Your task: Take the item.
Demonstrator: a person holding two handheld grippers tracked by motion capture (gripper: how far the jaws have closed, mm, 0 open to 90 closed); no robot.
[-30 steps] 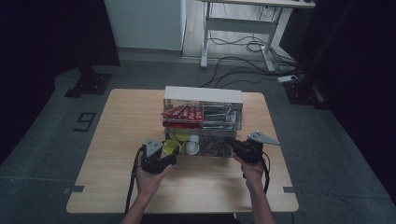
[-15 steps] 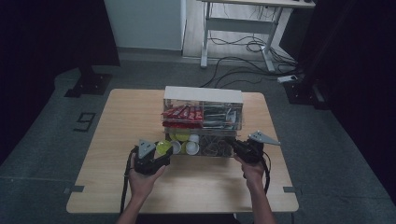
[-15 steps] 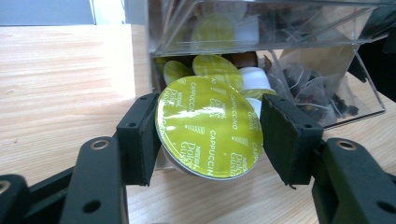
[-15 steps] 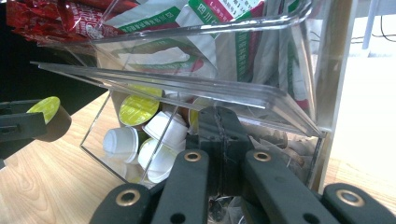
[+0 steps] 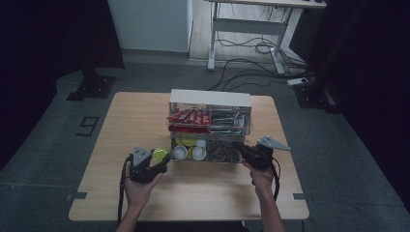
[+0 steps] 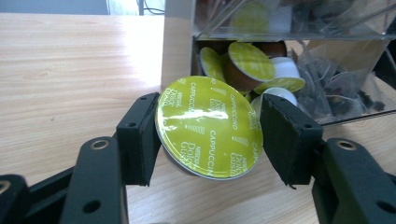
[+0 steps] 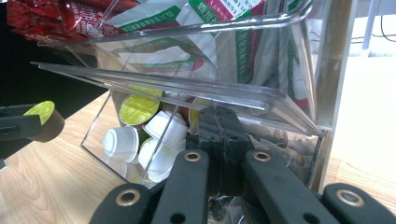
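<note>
the left gripper was clamped on a green-lidded coffee capsule, already out of the clear organizer and just beside its lower left corner. the right gripper, jaws closed with nothing between, rested against the organizer's lower right drawer. setting the capsule down was left.
</note>
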